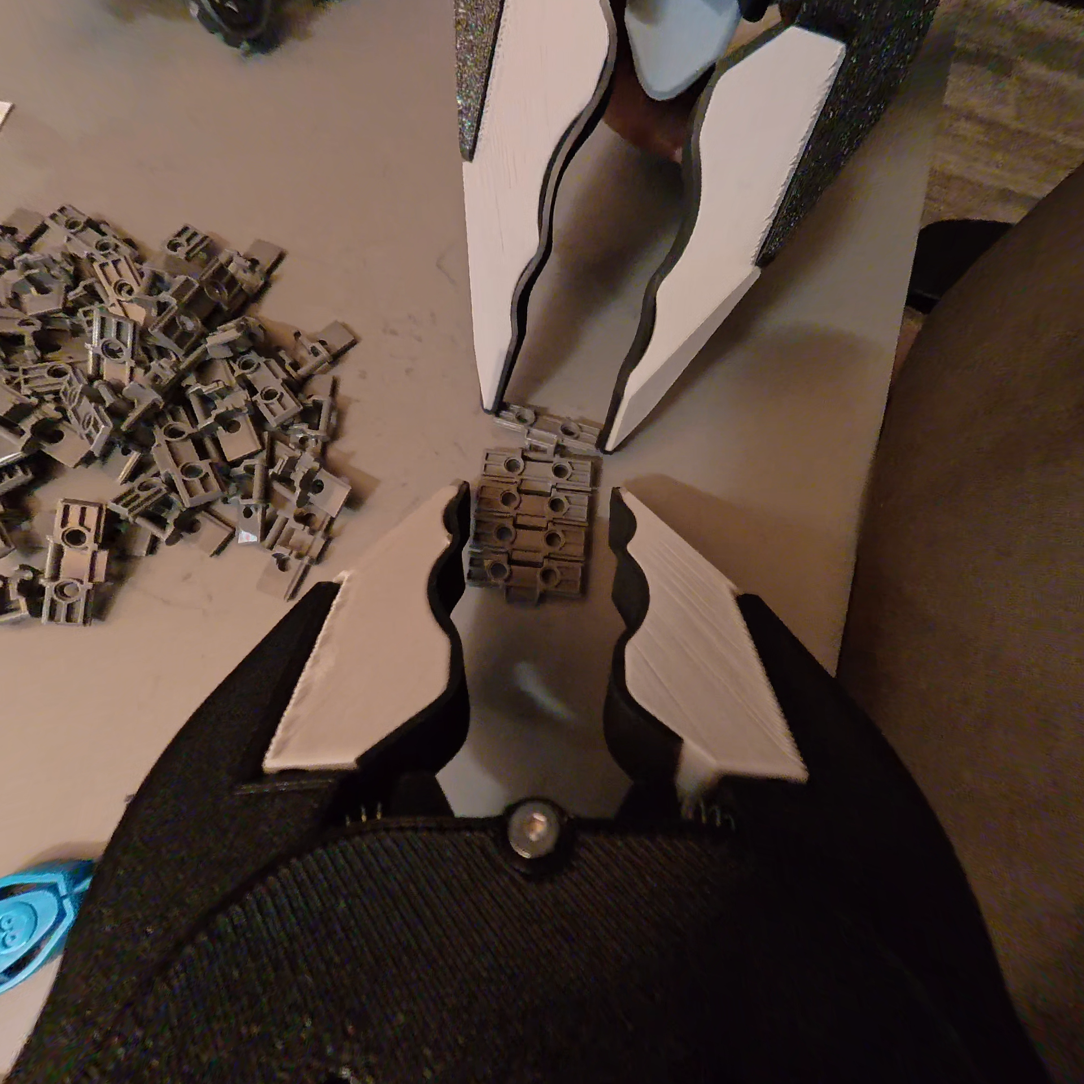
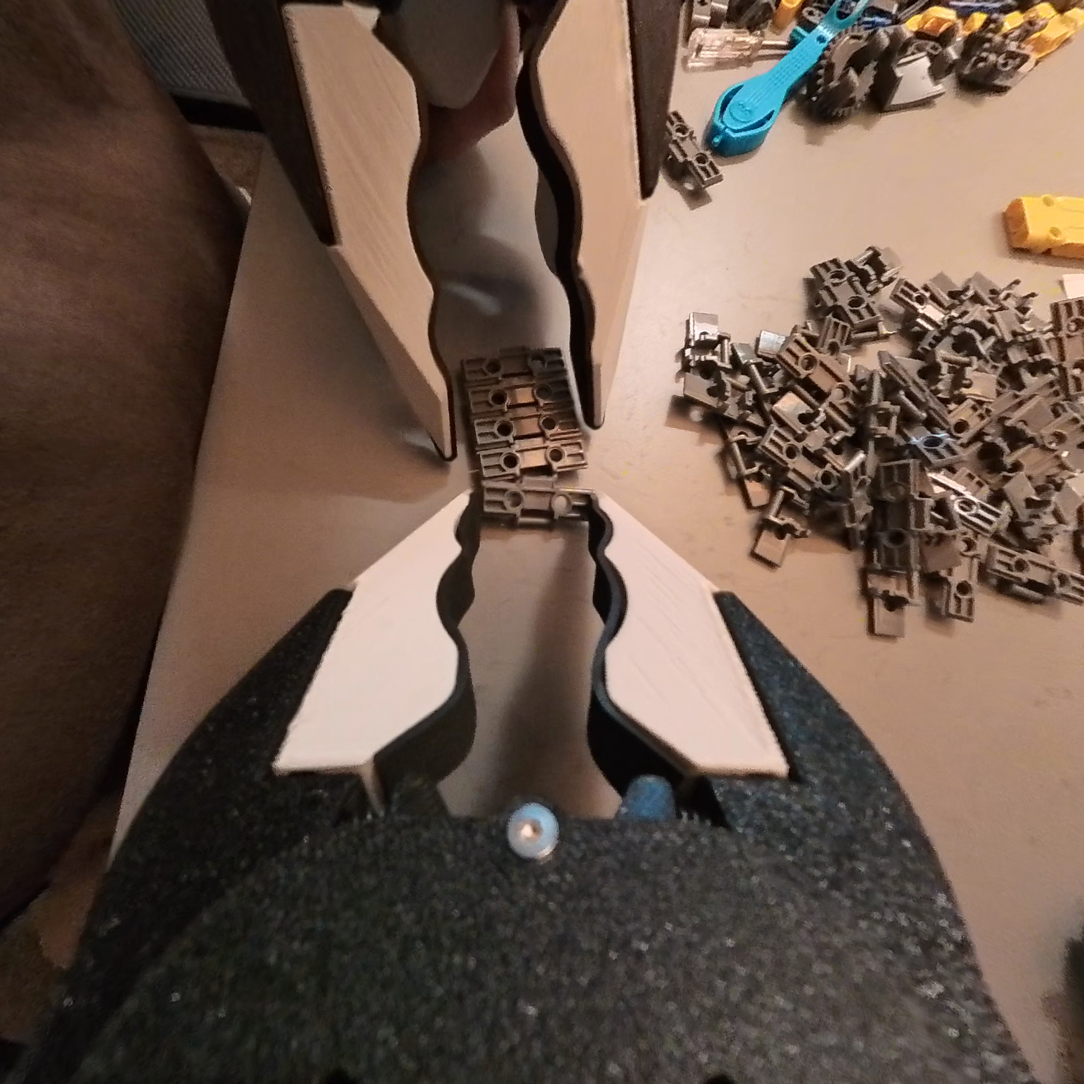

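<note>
Fingers [image 2: 598, 510] of right gripper [image 2: 535, 505] clamped on gray track strip [image 2: 519, 434], left gripper [image 1: 539, 498] fingers wide astride it.

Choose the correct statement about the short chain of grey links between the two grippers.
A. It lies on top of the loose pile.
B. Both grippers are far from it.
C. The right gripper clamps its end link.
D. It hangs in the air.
C: the right gripper is shut on the end link of the chain, while the left gripper stands open around the other end.

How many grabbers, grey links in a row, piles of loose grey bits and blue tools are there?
Grippers: 2 (left gripper, right gripper)
Grey links in a row: 5
Pile of loose grey bits: 1
Blue tool: 1
Total: 9
</note>
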Available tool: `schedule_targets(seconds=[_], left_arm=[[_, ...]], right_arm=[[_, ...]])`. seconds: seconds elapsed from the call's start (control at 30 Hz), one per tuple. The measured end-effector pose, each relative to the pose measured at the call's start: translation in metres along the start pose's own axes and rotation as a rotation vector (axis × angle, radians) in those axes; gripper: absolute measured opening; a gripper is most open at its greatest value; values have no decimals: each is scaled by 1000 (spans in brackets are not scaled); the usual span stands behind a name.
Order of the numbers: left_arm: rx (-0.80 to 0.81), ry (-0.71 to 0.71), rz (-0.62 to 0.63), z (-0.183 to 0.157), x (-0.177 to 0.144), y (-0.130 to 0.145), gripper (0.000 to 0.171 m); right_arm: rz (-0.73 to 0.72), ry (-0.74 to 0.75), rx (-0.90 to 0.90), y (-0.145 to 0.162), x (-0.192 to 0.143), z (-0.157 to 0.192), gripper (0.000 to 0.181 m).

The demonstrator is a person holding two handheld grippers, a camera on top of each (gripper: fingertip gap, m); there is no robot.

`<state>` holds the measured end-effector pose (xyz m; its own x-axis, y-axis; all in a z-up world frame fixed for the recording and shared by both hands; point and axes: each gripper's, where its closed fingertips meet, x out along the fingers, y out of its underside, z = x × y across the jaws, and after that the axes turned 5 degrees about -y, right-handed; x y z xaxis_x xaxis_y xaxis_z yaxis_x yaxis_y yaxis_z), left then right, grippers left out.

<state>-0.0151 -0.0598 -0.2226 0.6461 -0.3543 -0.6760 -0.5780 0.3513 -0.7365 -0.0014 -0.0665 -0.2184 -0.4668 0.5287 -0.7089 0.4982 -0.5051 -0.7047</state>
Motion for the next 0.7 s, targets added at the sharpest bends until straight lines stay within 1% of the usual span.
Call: schedule_targets(seconds=[0.2, 0.43, 0.47, 0.53, 0.6, 0.7], left_arm=[[2, 3, 12, 0, 2, 1, 38], [28, 15, 18, -4, 3, 2, 38], [31, 16, 19, -5, 3, 2, 39], [37, 32, 25, -7, 3, 3, 48], [39, 38, 23, -8, 3, 2, 49], [42, 43, 16, -9, -1, -2, 51]], right_arm=[[11, -20, -52, -2, 2, 3, 36], [11, -26, -70, -1, 2, 7, 37], [12, -22, -71, -1, 2, 8, 37], [15, -12, -69, 1, 1, 8, 42], [3, -19, -48, 1, 0, 11, 48], [-41, -31, 12, -3, -5, 12, 49]])
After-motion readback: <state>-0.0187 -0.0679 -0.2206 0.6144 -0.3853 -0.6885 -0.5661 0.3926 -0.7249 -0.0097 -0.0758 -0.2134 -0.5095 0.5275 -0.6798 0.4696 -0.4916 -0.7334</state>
